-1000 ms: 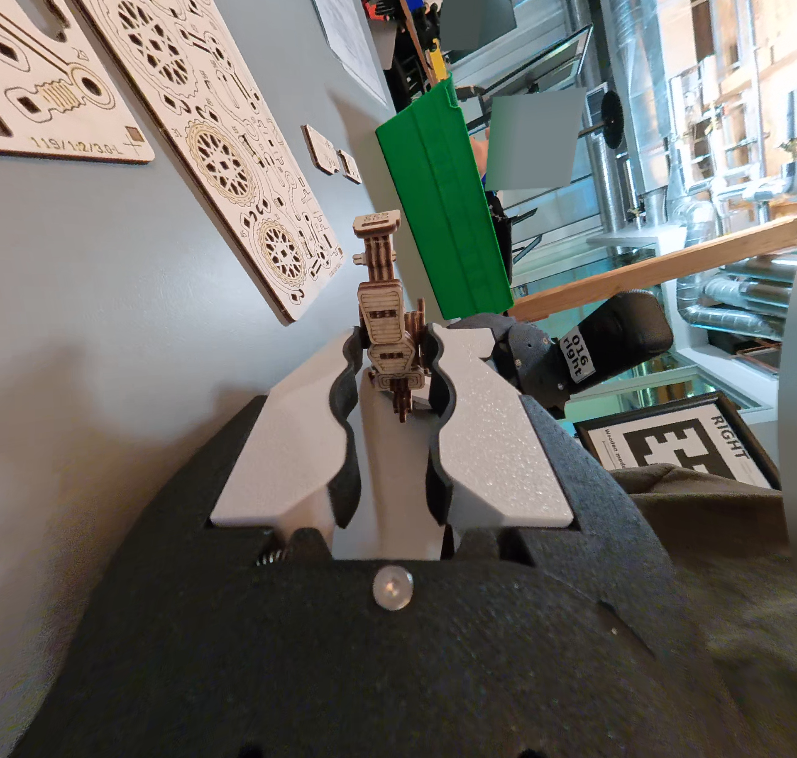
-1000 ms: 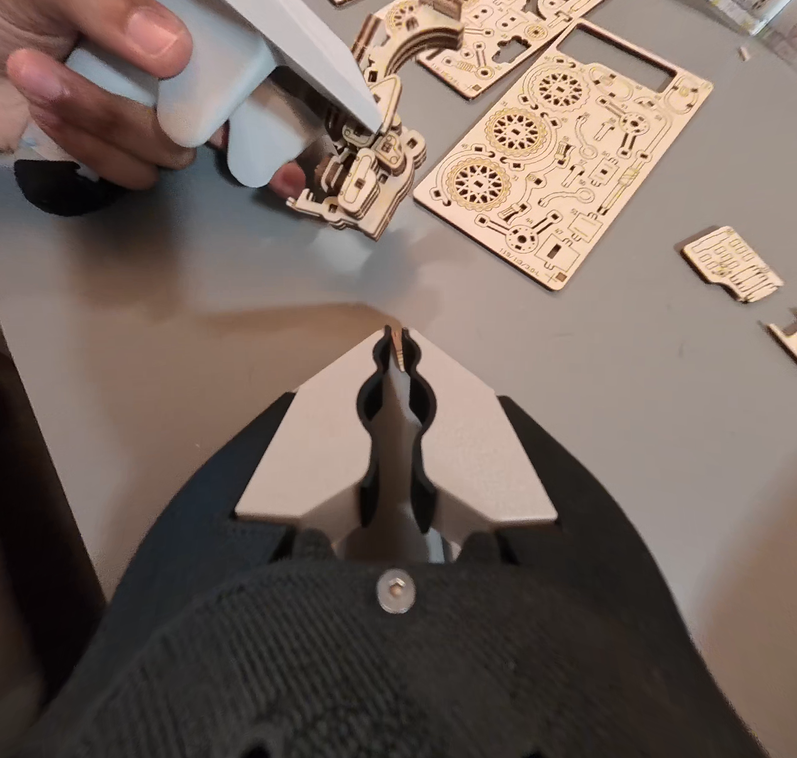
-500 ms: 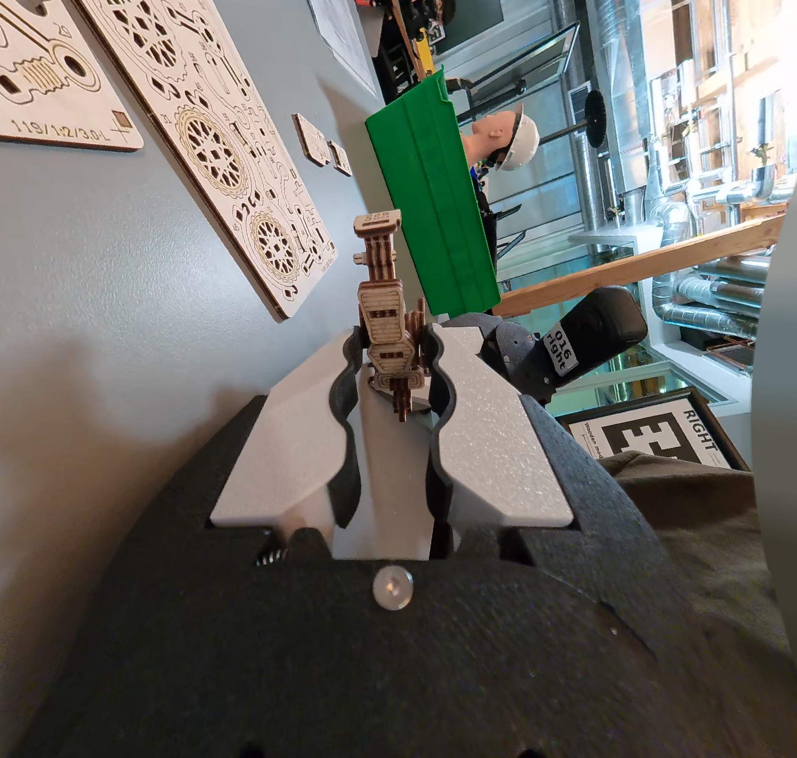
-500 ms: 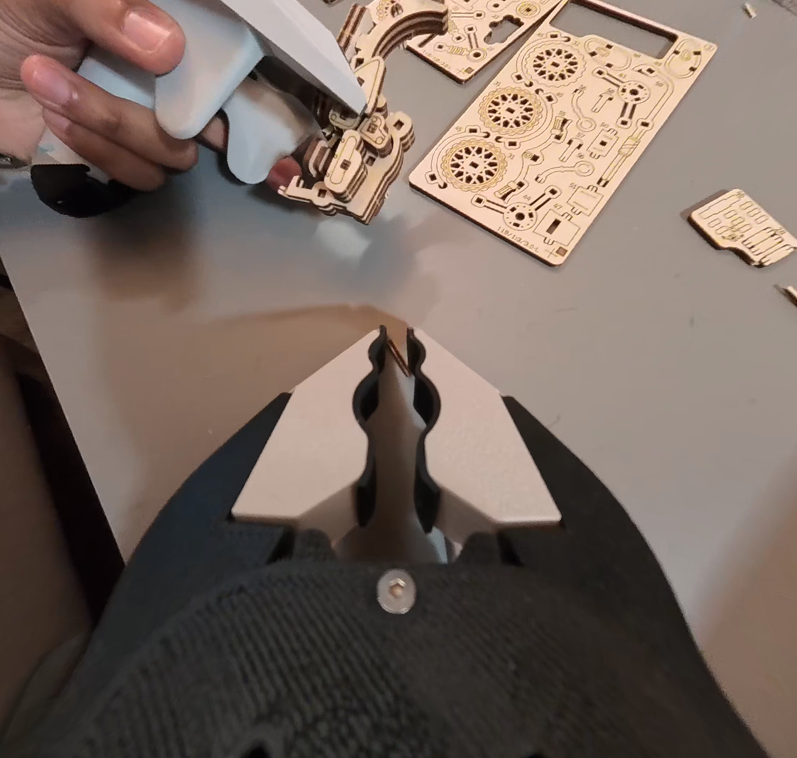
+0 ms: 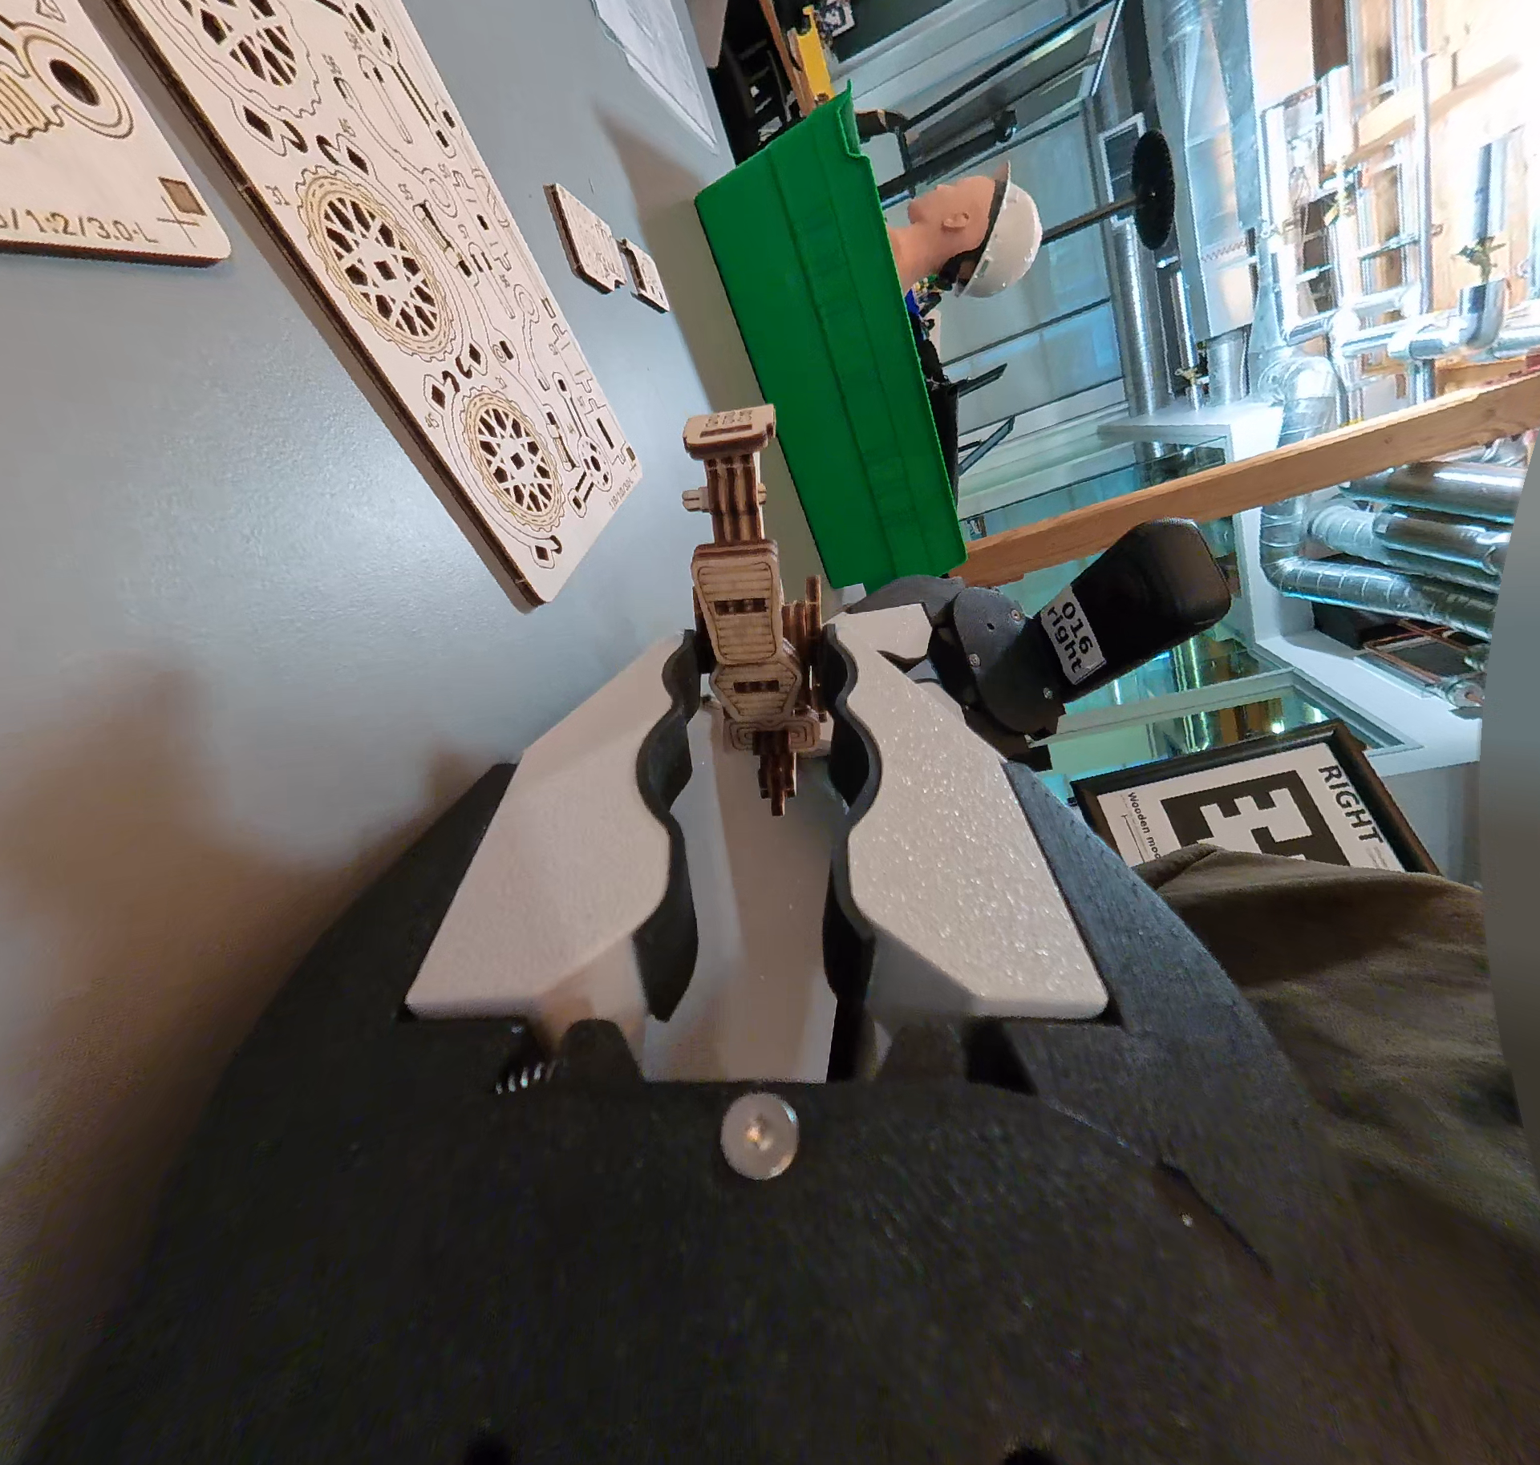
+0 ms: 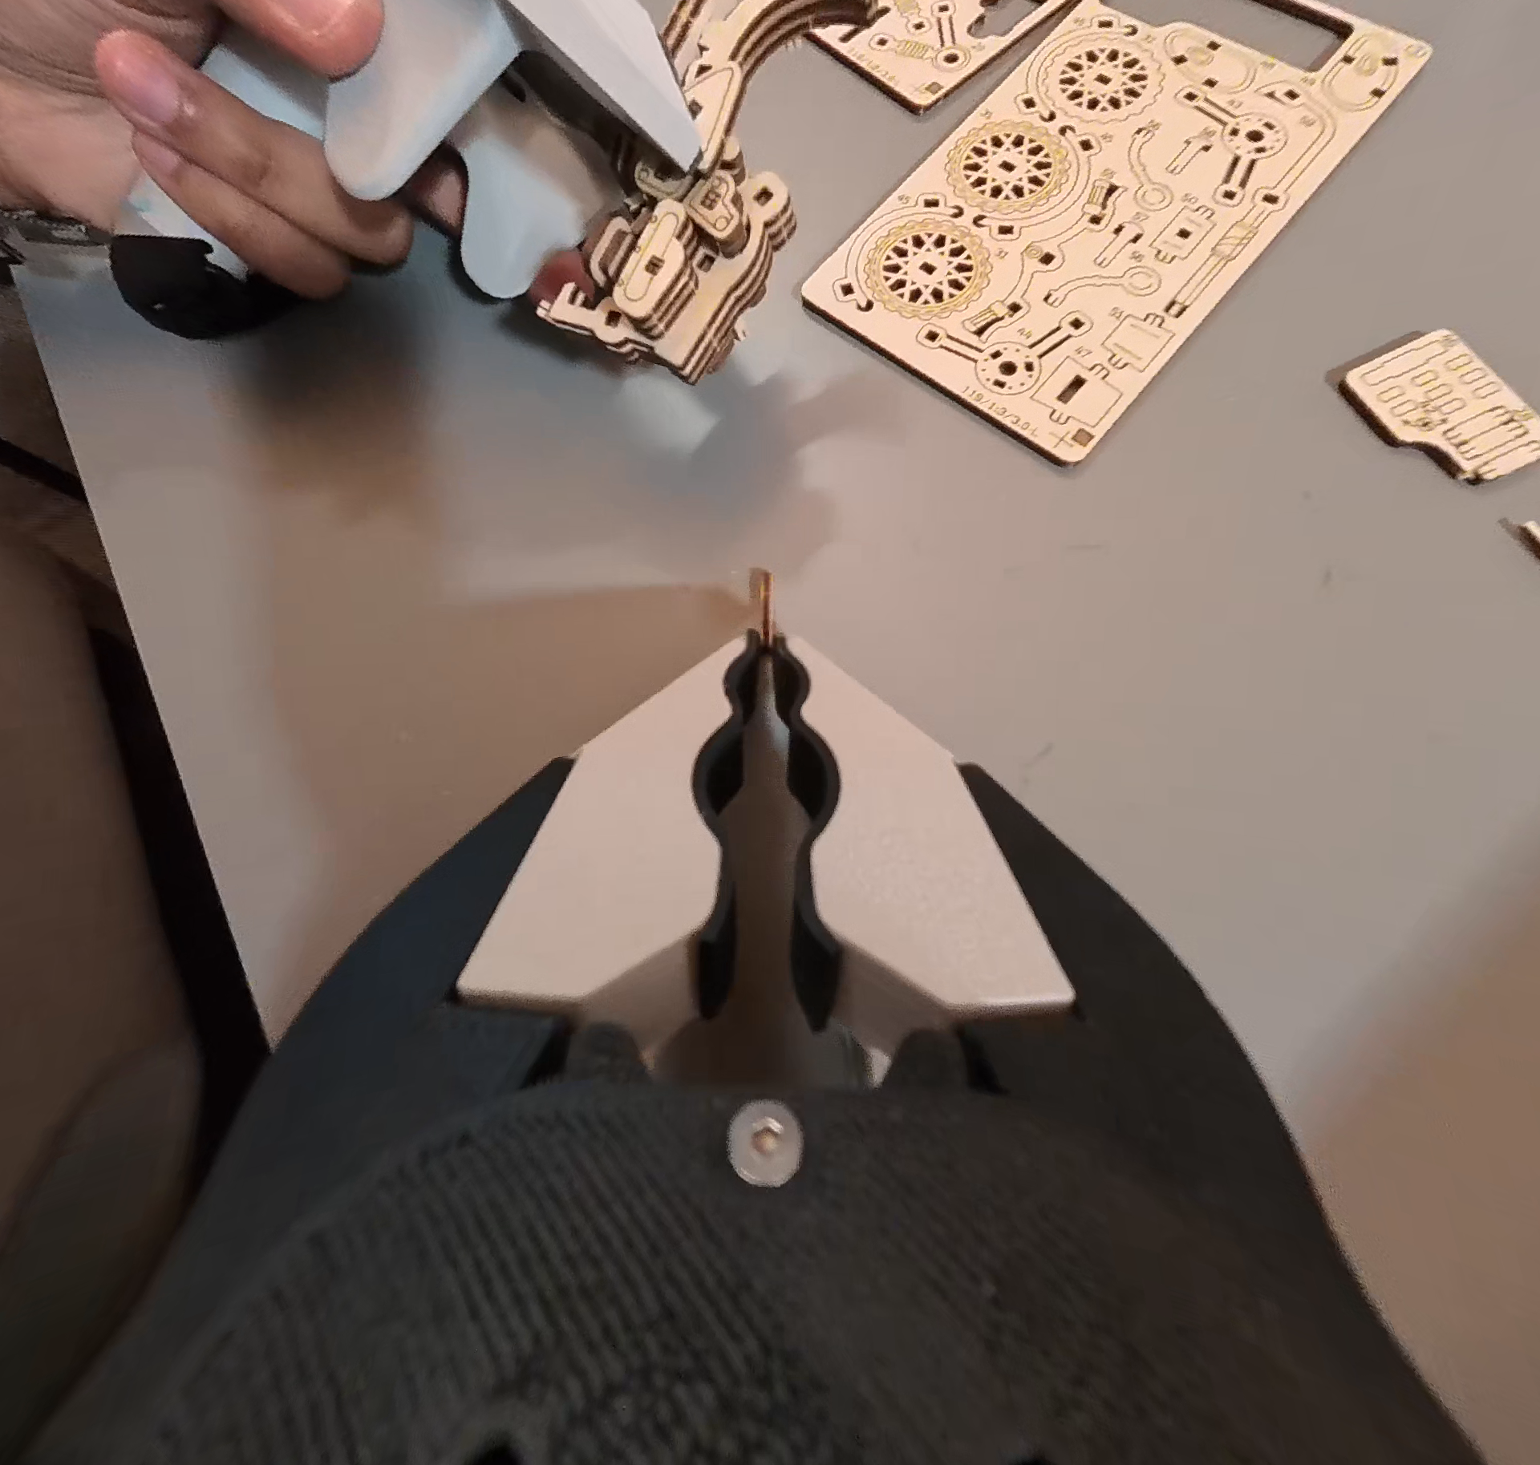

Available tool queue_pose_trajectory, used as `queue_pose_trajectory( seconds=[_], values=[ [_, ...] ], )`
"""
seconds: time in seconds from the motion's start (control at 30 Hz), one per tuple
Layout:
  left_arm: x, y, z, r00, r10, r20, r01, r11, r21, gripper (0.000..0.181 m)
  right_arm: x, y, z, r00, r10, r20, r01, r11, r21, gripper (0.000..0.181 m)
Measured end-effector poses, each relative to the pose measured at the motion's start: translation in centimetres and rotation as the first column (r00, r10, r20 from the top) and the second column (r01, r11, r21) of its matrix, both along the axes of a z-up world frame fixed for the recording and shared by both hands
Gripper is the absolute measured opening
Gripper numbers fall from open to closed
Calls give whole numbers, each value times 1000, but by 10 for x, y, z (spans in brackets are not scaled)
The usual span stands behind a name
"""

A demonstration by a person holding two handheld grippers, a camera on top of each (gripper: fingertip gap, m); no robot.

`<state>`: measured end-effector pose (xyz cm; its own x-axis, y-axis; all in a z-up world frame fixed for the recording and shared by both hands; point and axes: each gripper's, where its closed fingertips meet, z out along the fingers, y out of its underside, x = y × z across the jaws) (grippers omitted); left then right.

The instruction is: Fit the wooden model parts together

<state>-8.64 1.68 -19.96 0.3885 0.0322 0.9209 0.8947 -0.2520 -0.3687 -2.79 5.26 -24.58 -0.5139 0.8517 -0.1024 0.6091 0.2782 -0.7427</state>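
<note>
Wooden model assembly [image 6: 667,259] clamped in left gripper [image 5: 762,675]; light, brittle, hold layered body. Right gripper [image 6: 765,650] pinches thin sliver [image 6: 762,604].

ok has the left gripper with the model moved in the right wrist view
Yes. The left gripper and its model now sit lower in the view, nearer the right gripper, and closer to the parts sheet.
</note>
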Motion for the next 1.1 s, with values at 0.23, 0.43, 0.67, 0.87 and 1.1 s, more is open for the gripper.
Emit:
queue_pose_trajectory(
  seconds=[0.23, 0.43, 0.67, 0.87, 1.1],
  values=[
    [3, 1, -1, 1000, -16, -20, 16, 1000, -10, 26, -1, -6, 0, 1000, 21, -9, -21, 1000, 12, 0],
    [9, 4, 2, 990, -14, -137, 14, 1000, -5, 26, -9, -14, 38, 994, -45, -101, 27, 985, -171, 0],
    [18, 11, 5, 921, 3, -391, -12, 1000, -21, 26, -7, -17, 53, 992, -127, -24, 112, 934, -339, 0],
    [20, 13, 7, 898, 11, -441, -21, 1000, -19, 26, -6, -19, 53, 979, -150, 136, 200, 819, -538, 0],
    [19, 13, 7, 896, 16, -444, -30, 999, -24, 26, -6, -22, 51, 927, -74, 367, 352, 505, -788, 0]
  ],
)
